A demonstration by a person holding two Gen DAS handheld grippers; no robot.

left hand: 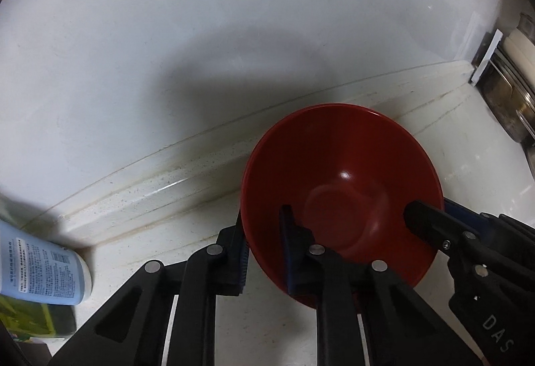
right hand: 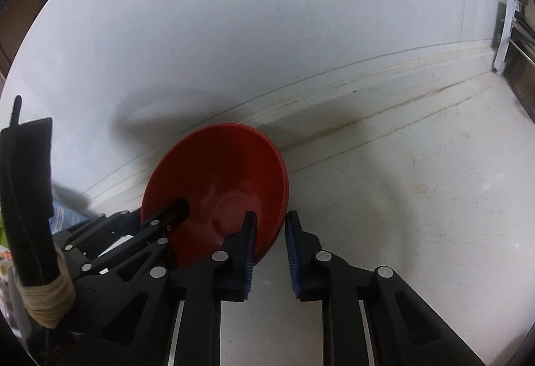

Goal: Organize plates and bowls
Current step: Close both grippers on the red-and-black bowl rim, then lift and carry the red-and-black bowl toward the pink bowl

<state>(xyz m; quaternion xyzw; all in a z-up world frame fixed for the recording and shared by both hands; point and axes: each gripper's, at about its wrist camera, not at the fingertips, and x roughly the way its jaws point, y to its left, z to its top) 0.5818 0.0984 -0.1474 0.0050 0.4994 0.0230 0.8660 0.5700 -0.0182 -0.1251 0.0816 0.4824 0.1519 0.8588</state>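
Observation:
A red bowl is tilted with its opening toward me, close to the white backsplash, and a second rim shows just behind it. My left gripper is shut on the bowl's left rim, one finger inside and one outside. My right gripper straddles the right rim of the red bowl. One pad is inside, and the outer pad stands a thin gap off the wall, so it is open. The right gripper also shows in the left wrist view, and one finger of the left gripper shows inside the bowl in the right wrist view.
The white counter runs right to a metal rack holding pale dishes. A blue-labelled white tube lies on a green pack at the left. The backsplash ledge is right behind the bowl.

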